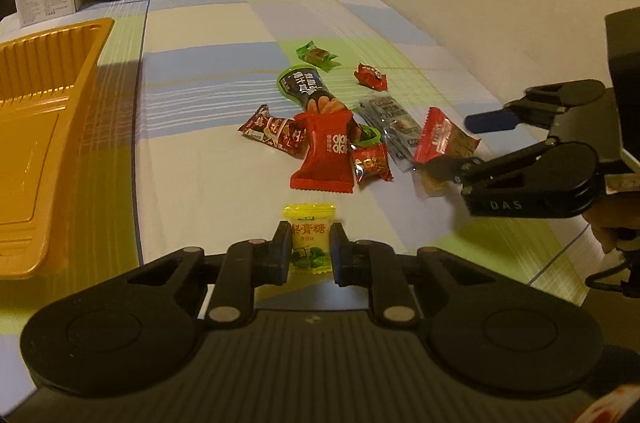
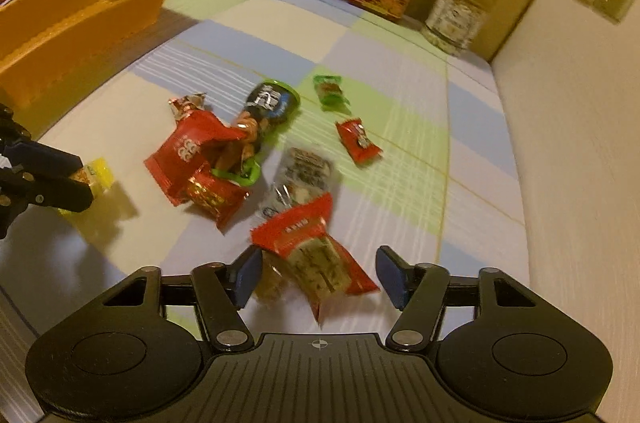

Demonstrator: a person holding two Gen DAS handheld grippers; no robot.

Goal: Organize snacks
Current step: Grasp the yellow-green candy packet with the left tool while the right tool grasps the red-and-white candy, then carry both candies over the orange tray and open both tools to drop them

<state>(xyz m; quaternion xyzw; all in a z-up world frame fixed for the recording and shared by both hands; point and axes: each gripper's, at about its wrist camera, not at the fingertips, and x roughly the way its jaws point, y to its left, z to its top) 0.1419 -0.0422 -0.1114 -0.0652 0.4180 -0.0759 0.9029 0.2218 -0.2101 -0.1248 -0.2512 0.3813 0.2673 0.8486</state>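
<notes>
Left wrist view: the left claw is clenching a yellow candy packet by both sides, the packet standing upright between the pads above the checked cloth of the desk. Directly beyond the claw tips a heap of snacks is lying — a large red pouch, a dark tube with green ends and a small red candy touching one another. Further out from the claw, a green-wrapped candy and a red candy are sitting apart from the heap. An orange tray is resting well off to the claw's left. To its right the right claw is reaching in, with a red cracker packet between its fingers.

Right wrist view, blurred: the right claw is standing partly spread around the red cracker packet. The near pad is lying against a tan, clear-wrapped piece beside the packet; the far pad is standing clear of the wrapper — no grip is showing. The snack heap is lying just ahead of the tips, the orange tray far to the upper left. At the left edge the left claw is gripping the yellow candy packet.
</notes>
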